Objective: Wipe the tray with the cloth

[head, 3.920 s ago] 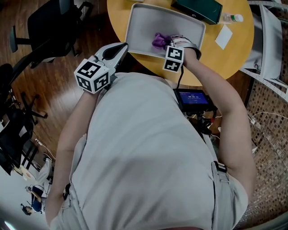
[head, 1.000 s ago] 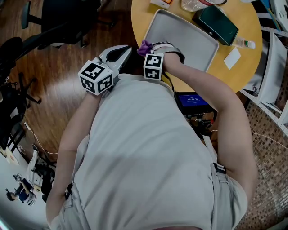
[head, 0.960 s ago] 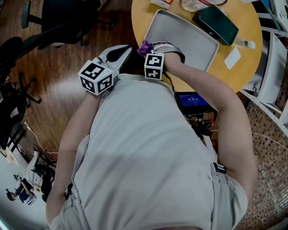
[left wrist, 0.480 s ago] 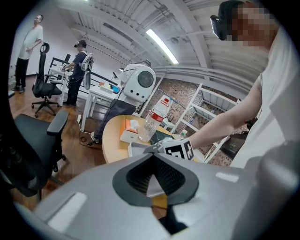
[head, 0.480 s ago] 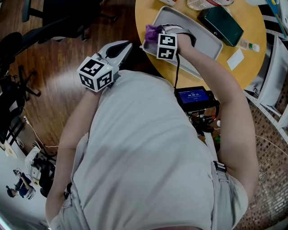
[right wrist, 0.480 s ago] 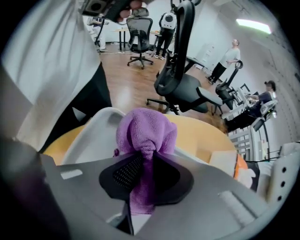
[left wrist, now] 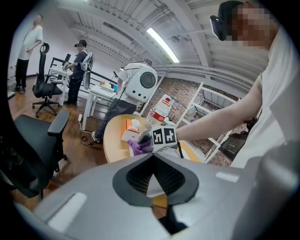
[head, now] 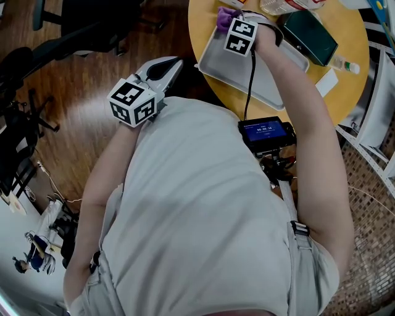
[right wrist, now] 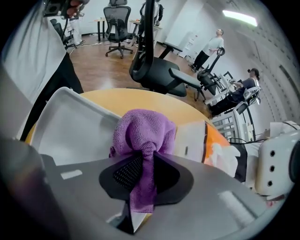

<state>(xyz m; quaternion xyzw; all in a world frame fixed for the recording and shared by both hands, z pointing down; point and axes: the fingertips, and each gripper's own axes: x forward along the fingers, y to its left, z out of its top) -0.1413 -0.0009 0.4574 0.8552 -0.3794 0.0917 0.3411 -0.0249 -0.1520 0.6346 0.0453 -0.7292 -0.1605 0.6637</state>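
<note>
The grey tray (head: 271, 77) lies on the round wooden table (head: 345, 92). My right gripper (head: 229, 21) is at the tray's far left corner, shut on the bunched purple cloth (head: 224, 16). In the right gripper view the cloth (right wrist: 143, 133) bulges out ahead of the jaws, a strip of it pinched between them, over the tray's (right wrist: 70, 126) rim. My left gripper (head: 174, 63) hangs off the table by the person's chest, shut with nothing in it. From the left gripper (left wrist: 153, 158) view, the cloth (left wrist: 136, 147) shows beside the right gripper's marker cube (left wrist: 164, 137).
A dark green case (head: 308, 37), a small bottle (head: 345, 65) and a white card (head: 326, 82) lie right of the tray. An orange tissue box (right wrist: 211, 145) stands just past the cloth. Office chairs (head: 86, 24) stand on the wooden floor to the left.
My right gripper has carried the cloth from the tray's near left corner along its left side to the far left corner. The left gripper has stayed where it was.
</note>
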